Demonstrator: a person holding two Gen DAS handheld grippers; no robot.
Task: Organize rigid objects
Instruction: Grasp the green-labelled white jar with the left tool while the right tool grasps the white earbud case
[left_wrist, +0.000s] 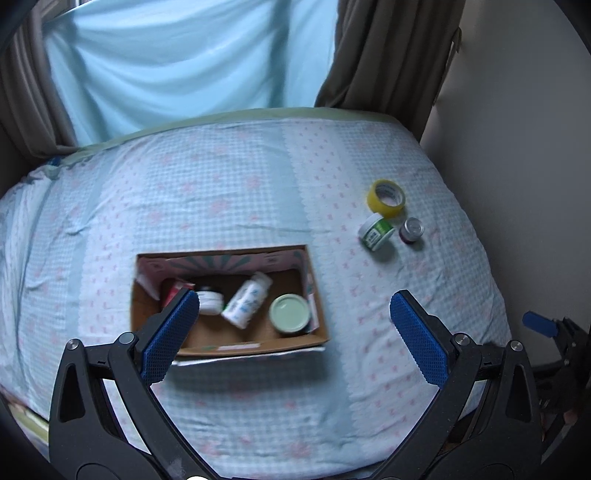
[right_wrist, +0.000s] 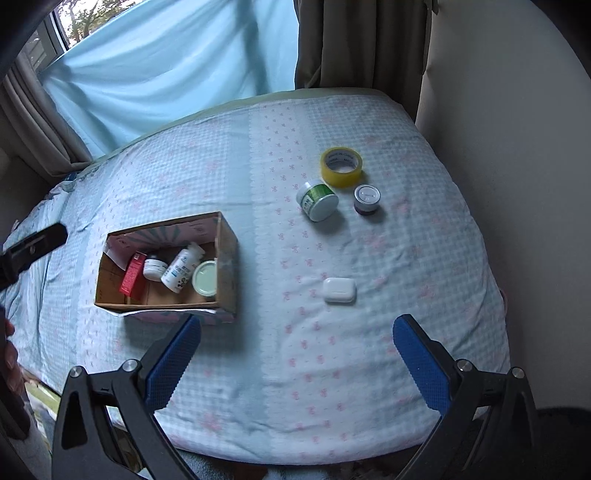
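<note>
A cardboard box (left_wrist: 295, 341) (right_wrist: 227, 251) sits on the bed. It holds a white bottle (left_wrist: 246, 300) (right_wrist: 181, 266), a pale green lid (left_wrist: 289, 314) (right_wrist: 205, 277), a small white jar (left_wrist: 209, 301) (right_wrist: 153, 267) and a red carton (right_wrist: 132, 277). Yellow tape (left_wrist: 386, 196) (right_wrist: 341, 166), a green-labelled jar (left_wrist: 376, 232) (right_wrist: 317, 199) and a small silver-capped jar (left_wrist: 411, 229) (right_wrist: 366, 198) lie at the far right. A white case (right_wrist: 340, 290) lies ahead of my right gripper (right_wrist: 297, 332). My left gripper (left_wrist: 295, 306) is open and empty above the box. My right gripper is open and empty.
The bed (left_wrist: 229, 192) (right_wrist: 406, 258) has a light blue checked cover. A blue sheet (left_wrist: 184, 62) and brown curtains (left_wrist: 384, 55) hang behind it. A wall (right_wrist: 509, 147) runs along the right side. The right gripper's blue tip (left_wrist: 539, 324) shows at the bed's right edge.
</note>
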